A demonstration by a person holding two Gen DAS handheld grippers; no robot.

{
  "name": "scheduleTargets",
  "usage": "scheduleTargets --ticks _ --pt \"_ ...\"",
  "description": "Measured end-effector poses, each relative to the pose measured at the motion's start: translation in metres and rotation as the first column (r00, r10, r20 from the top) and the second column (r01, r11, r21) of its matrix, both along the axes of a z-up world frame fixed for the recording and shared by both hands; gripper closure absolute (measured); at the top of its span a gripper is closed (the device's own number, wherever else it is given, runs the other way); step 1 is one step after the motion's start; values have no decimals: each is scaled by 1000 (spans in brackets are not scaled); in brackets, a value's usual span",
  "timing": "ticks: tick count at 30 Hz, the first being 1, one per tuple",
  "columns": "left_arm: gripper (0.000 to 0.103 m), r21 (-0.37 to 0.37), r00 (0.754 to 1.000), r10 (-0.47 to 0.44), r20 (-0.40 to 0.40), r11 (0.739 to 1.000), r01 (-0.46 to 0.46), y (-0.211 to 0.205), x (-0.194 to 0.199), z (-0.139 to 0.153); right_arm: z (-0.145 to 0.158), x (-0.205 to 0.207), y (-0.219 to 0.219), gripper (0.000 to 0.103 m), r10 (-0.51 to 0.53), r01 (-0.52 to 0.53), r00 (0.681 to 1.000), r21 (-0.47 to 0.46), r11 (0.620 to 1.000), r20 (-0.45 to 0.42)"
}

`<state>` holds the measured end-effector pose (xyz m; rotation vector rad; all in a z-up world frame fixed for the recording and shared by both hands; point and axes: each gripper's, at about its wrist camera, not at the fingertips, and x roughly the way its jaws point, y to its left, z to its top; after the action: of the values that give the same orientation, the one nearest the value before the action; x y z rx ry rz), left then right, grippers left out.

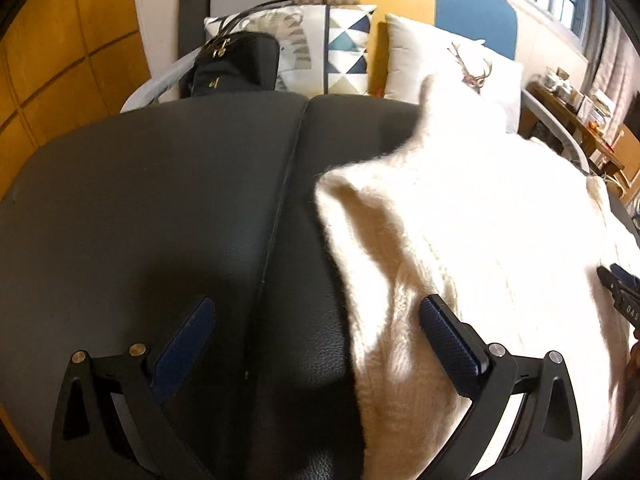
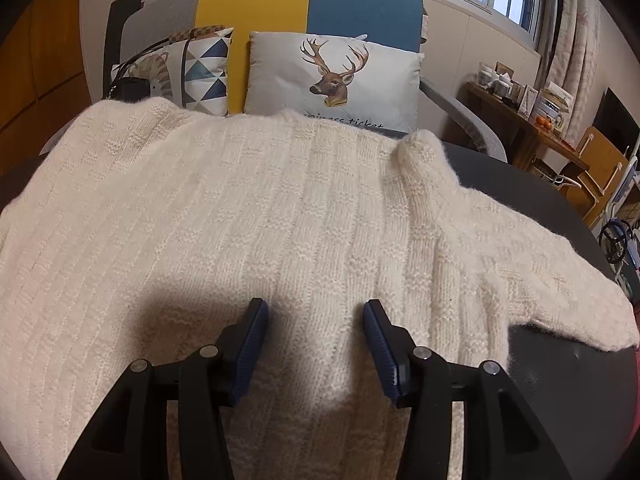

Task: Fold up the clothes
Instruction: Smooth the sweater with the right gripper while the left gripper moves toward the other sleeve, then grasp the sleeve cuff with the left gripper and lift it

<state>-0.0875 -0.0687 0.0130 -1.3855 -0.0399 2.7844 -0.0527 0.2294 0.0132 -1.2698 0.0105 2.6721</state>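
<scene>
Cream knit sweater (image 2: 280, 208) lies spread on the dark table (image 1: 160, 200), body flat, one sleeve (image 2: 540, 280) trailing to the right edge. Left side of the sweater (image 1: 420, 240) is bunched, with a raised fold.

Left gripper (image 1: 316, 336): jaws spread wide, empty, straddling the sweater's left edge above the table. Right gripper (image 2: 316, 332): jaws partly spread over the mid-body knit, nothing pinched.

Judgement: a fold is being set up. To do it well, the left should pinch the edge itself, only the layers meant to move, then carry them across level. The right could pin the body so the knit does not drag. Loose knit stretches; lift gently.
</scene>
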Motion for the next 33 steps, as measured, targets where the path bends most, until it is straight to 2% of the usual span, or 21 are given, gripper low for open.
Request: scheduleTargets --ticks 3,6,9,10,13,16,20,22,23,25,27,31,33 --pt "0 88 998 63 -10 994 -62 -18 0 -1 0 0 3 52 0 0 1000 -18 1000 -3" --pt "0 68 988 151 41 986 -154 -38 -8 -11 -1 0 4 51 0 0 1000 -29 1000 -4" --pt "0 -61 992 119 51 991 -116 -31 -17 -14 0 1 1 51 -1 1 1000 -25 1000 -3" --pt "0 -76 995 93 37 993 -90 -26 -19 -13 0 0 1 51 -1 0 1000 -25 1000 -3" --pt "1 -28 998 1 62 1000 1 -10 -25 -12 0 1 1 51 0 0 1000 -27 1000 -4" --pt "2 -36 997 -63 46 997 64 8 -24 -11 0 1 2 51 0 0 1000 -31 1000 -4" --pt "8 33 996 -90 14 995 89 10 -16 -2 -1 1 2 50 0 0 1000 -33 999 -5" --pt "8 141 996 -90 -22 986 92 0 -12 5 -1 1 1 50 -1 1 1000 -35 999 -7" --pt "8 199 995 -89 -36 976 94 -5 -10 8 -1 1 1 50 -1 1 1000 -35 999 -7" --pt "8 350 995 -94 -39 931 102 -12 -7 11 -1 1 1 50 -1 1 1000 -36 999 -7" --pt "8 420 994 -108 -23 901 108 -10 -8 8 -1 0 1 50 -2 1 1000 -37 999 -7" --pt "8 375 984 -177 -7 912 167 12 -7 3 -1 0 1 50 -2 2 1000 -39 999 -7" --pt "8 312 979 -204 -2 930 194 20 5 5 -1 0 1 50 -2 2 1000 -40 999 -7"
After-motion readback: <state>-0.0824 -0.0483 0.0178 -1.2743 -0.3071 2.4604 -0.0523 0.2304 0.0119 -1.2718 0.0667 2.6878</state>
